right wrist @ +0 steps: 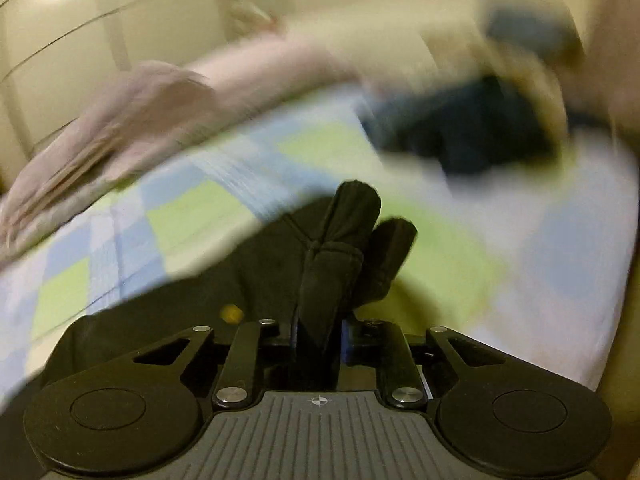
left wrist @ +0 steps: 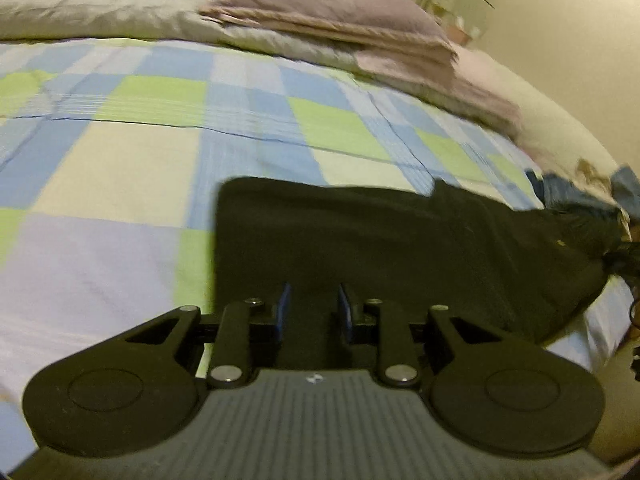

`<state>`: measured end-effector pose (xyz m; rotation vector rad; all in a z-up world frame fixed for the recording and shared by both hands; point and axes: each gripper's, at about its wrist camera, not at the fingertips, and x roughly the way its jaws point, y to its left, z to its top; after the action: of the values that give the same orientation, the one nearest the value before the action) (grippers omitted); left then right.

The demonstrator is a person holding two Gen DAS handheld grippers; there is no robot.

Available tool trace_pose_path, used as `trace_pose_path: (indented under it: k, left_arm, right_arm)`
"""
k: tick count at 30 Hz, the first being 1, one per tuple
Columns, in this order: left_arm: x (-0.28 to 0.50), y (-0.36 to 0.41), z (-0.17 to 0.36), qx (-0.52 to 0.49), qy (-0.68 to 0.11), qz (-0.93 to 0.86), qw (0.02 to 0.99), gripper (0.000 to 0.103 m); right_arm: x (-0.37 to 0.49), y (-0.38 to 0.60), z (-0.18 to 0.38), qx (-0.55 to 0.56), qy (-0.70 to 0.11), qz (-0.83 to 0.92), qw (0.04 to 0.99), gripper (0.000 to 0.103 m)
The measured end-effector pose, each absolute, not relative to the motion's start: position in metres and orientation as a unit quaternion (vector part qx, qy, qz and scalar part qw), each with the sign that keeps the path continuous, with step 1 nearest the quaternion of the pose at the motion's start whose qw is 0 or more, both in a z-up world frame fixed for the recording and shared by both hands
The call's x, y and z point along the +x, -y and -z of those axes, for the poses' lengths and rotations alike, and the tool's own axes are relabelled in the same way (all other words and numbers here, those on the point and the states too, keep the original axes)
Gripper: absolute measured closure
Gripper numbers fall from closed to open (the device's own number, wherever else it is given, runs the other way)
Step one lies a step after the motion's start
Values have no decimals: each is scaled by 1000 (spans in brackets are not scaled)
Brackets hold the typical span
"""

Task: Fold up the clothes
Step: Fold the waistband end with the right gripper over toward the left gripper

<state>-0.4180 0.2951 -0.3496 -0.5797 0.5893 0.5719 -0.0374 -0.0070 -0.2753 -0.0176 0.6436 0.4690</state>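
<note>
Black garment (left wrist: 360, 240): lay spread on the checked bedsheet (left wrist: 120, 152), its straight left edge just ahead of the left gripper, the rest running off to the right toward the edge of the bed. In the right wrist view the same cloth (right wrist: 168, 320) trailed leftward and down from a bunched fold raised between the fingers.

Left gripper (left wrist: 312, 308): over the near part of the black cloth, its 2 blue-padded fingers (left wrist: 284, 308) standing apart with dark fabric visible in the gap. Whether the pads touched or held any cloth could not be told; they appeared spread rather than pressed together.

Right gripper (right wrist: 318, 336): fingers closed in on a thick gathered bunch of the black cloth, which rose upright out of the gap in several rolled lobes. The pads themselves were mostly hidden by the fabric.

Bedsheet: blue, green, cream and lilac squares, lying flat under the garment.

Folded pink bedding (left wrist: 340, 20): a stack at the far side of the bed, resting on a grey quilt (left wrist: 80, 8), well apart from the garment.

Dark blue clothes (right wrist: 460, 136): a heap beyond the raised bunch near the far right of the bed, heavily blurred in the right wrist view; seen in the left wrist view (left wrist: 568, 192) as a bluish pile just past the garment's far right end.

Small yellow spot (right wrist: 232, 312): on the black cloth just left of the right gripper; too blurred to identify.
</note>
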Motion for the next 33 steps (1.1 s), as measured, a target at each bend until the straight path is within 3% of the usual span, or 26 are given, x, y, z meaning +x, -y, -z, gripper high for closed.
trace_pose_path:
  k: [4,9,13,18,23,28,33]
  left_arm:
    - [-464,-311,350,-321,-256,-307,858,84]
    - [-508,-327,356,-367,-242,-338,832,84]
    - [-526,-332,363,-398,-233,-336,821,84]
    - [-539,-332,370,-417,-231,-325,817,84]
    - [-549,-335,376,-435,-216,-325,811,84]
    - [-559,-338,378,-446,-204,-327,808,84]
    - [-566,-338,380,-452,-203,-327,805,84]
  right_arm:
    - [-118,-44,233,-116,-168,-307,930,87]
    - [-250,-103,238,-260,-12,-437,861,87]
    - [-336,-142,296,-383,37,-517,765,86]
    - [-383,-164,404,-561,112,-484,663,80]
    - [-378,-158,372,-502,98,-522,683,88]
    - [-372,-151,322,-407,81,-572,708,89]
    - [-391,-150,362,-464,68,-570,674,89]
